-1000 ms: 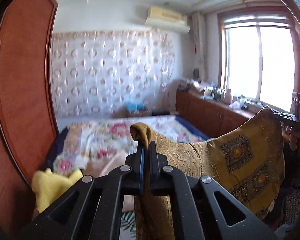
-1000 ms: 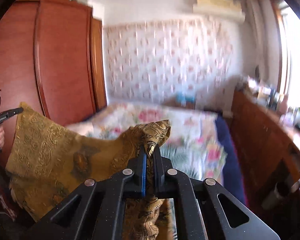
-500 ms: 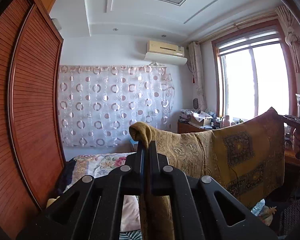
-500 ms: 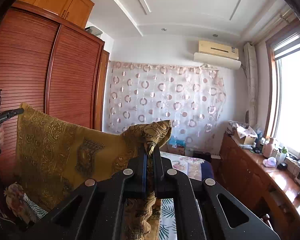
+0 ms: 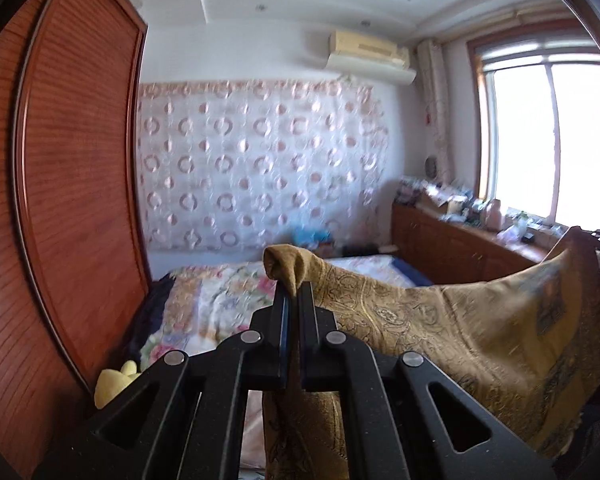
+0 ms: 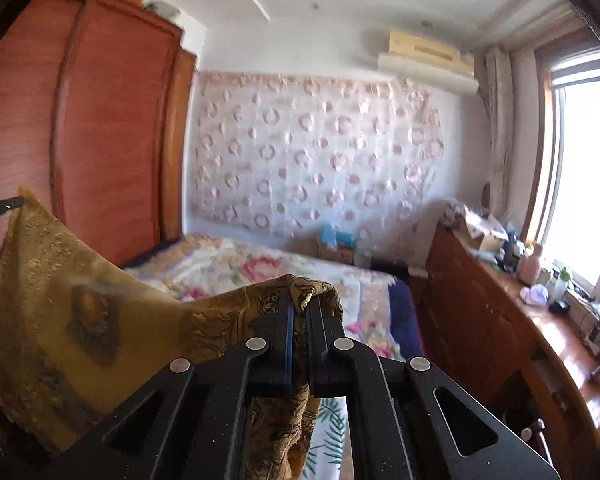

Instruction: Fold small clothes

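At the left, the louvred wardrobe now fills the side of the left wrist view, where half a second ago more ceiling was shown; the view is tipped back down, so that the flowered bed is seen again beyond the tongs, much as it was a second ago. The left tongs are clamped together on one upper corner of the mustard patterned cloth, a small bunch of fabric standing up above the jaws and the rest hanging below them. From that corner the cloth is stretched across to the right as one sheet in the air, its top edge sagging a little in the middle, clear of the bed. At the far right of the same view the other corner is carried by the right tongs, which in their own view are likewise shut tight on a bunched corner, with cloth draped under them. No change in either grip is seen across the three moments; only the height and tilt of the held cloth differ. It is judged that the cloth, lifted and spread, is being brought down toward the bed, and that no fold has yet been made; the spreading step appears done and the laying flat is still to come. A yellow soft toy lies at the near left edge of the bed and may be caught by the hanging hem.
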Action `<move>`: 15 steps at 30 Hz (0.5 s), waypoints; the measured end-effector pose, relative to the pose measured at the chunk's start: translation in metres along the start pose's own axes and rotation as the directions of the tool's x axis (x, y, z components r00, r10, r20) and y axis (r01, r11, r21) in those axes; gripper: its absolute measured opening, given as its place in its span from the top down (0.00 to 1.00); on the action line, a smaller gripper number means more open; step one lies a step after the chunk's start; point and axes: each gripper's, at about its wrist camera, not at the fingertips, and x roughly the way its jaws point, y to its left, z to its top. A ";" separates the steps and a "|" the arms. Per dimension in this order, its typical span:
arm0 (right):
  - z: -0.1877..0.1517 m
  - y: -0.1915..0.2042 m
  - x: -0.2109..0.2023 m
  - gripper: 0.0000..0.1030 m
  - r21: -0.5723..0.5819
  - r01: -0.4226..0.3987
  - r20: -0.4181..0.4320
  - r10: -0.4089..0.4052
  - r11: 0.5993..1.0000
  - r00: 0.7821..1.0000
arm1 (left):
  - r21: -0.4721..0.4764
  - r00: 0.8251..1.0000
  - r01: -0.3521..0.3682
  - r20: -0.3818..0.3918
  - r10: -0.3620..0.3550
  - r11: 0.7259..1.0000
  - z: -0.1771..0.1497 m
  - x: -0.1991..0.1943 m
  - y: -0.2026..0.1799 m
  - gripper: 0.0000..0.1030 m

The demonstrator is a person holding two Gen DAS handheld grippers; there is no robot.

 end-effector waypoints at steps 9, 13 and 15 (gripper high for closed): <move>-0.080 0.005 0.183 0.71 0.064 0.003 -0.423 0.024 0.998 0.906 | 0.042 0.931 -0.090 -0.353 0.099 0.995 -0.088 0.149 0.025 0.69; -0.108 0.009 0.190 0.65 0.099 0.008 -0.468 0.039 0.995 0.883 | 0.010 0.926 -0.051 -0.373 0.051 0.999 -0.104 0.133 0.025 0.46; -0.115 0.010 0.184 0.65 0.107 0.006 -0.472 0.045 0.994 0.880 | 0.030 0.931 -0.067 -0.356 0.073 0.997 -0.104 0.121 0.017 0.45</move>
